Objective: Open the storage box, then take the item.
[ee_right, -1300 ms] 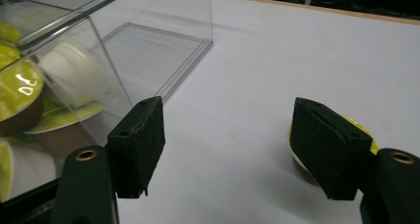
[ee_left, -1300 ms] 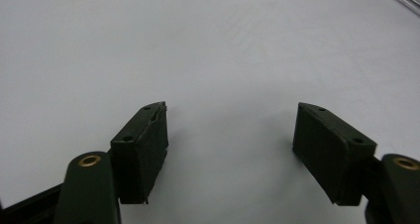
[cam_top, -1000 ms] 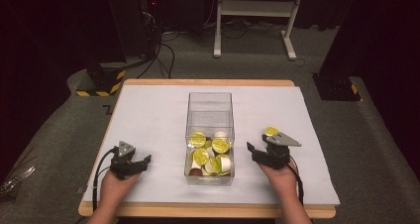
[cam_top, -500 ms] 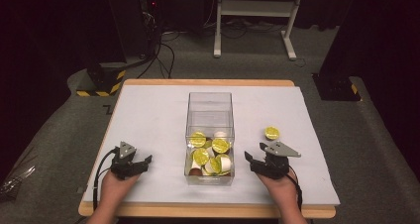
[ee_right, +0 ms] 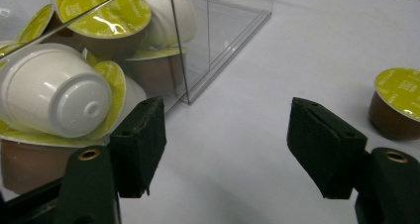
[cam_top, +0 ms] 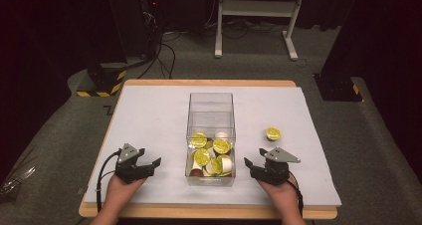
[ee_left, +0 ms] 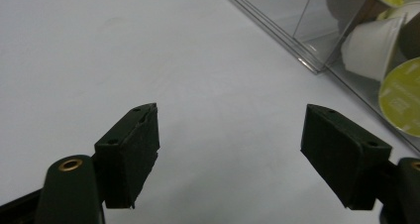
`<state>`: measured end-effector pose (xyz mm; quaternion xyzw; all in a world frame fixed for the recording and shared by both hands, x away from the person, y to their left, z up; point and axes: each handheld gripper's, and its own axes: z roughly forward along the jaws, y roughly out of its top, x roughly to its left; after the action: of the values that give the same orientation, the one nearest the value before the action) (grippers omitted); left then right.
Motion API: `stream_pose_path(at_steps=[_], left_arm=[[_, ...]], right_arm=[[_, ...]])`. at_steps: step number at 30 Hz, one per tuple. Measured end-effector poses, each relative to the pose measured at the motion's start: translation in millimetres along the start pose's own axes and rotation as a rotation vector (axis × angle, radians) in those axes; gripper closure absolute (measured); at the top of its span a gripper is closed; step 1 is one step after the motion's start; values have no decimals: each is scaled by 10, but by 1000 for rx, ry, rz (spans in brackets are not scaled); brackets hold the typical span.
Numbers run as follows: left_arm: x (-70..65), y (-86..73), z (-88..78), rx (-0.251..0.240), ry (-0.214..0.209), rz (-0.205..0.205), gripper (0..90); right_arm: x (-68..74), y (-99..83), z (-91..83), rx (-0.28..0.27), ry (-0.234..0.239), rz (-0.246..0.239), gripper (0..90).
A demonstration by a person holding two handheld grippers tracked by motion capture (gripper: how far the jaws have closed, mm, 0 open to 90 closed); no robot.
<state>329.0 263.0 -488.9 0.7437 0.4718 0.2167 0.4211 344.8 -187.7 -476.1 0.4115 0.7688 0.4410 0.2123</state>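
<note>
The clear box [cam_top: 211,135] hides how many pods [cam_top: 209,154] are heaped at its near end. One loose pod [cam_top: 272,133] sits right of the box. Left tongs [cam_top: 149,166], just opening, and right tongs [cam_top: 251,166] flank the box on the counter [cam_top: 149,115], both parted and empty.

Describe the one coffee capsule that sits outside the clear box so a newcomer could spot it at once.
Start at the white table cover and find the clear plastic box standing at its middle. Look to the box's right, just beyond the right gripper: a small brown capsule with a yellow-green foil lid stands there upright. Every other capsule is piled inside the box; this one stands alone on the bare cover.
</note>
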Motion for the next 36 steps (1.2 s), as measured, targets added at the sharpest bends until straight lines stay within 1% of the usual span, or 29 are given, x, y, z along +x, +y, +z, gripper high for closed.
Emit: stream_pose_path(at_steps=[2,3,4,5,7,10,12,14,17,19,21,23,24,26,28,30,31,32,33,34,36], left_arm=[[-30,-3,-8,4,-20,-7,228],[-37,-3,-18,5,-25,-2,225],[-56,-6,-23,0,-31,-13,225],[-66,-3,-38,-1,-26,4,225],[-96,5,-52,-9,-35,1,224],[-110,5,-62,-15,-34,11,224],[-104,2,-64,-14,-40,6,224],[-107,12,-67,-22,-50,1,224],[-125,32,-67,-29,-48,11,223],[-146,34,-64,-30,-50,7,218],[-154,28,-57,-27,-63,-2,216],[-159,-13,-63,-30,-71,-9,215],[-163,-26,-64,-23,-75,-9,215],[-180,-34,-75,-19,-72,1,212],[-193,-20,-97,-30,-75,6,211],[-213,-6,-126,-40,-79,17,211],[-240,-4,-141,-45,-88,8,208],[-256,0,-150,-50,-93,11,205],[-268,5,-160,-49,-97,22,202],[-282,7,-167,-50,-102,24,199],[-317,13,-185,-52,-119,41,191]], right_arm=[[11,-12,3,-4,0,-7,314],[15,-20,6,-6,3,-5,314],[19,-30,9,-6,9,0,314],[21,-35,13,-7,13,-1,314],[33,-43,15,-6,16,-2,313],[53,-49,5,-8,20,-10,313],[57,-49,2,-10,20,-11,313],[56,-51,-13,-13,19,-11,313],[57,-65,-39,-14,17,-9,313],[60,-69,-57,-16,19,-8,312],[70,-65,-70,-17,18,-7,312],[77,-58,-68,-11,20,-8,312],[79,-53,-62,-9,22,-10,312],[87,-32,-57,4,23,-22,311],[86,4,-75,5,21,-33,312],[78,20,-95,1,26,-30,313],[77,17,-103,4,25,-33,312],[82,5,-113,7,26,-32,312],[87,-8,-121,12,26,-36,311],[98,-23,-130,13,26,-34,310],[119,-50,-161,11,29,-39,310]])
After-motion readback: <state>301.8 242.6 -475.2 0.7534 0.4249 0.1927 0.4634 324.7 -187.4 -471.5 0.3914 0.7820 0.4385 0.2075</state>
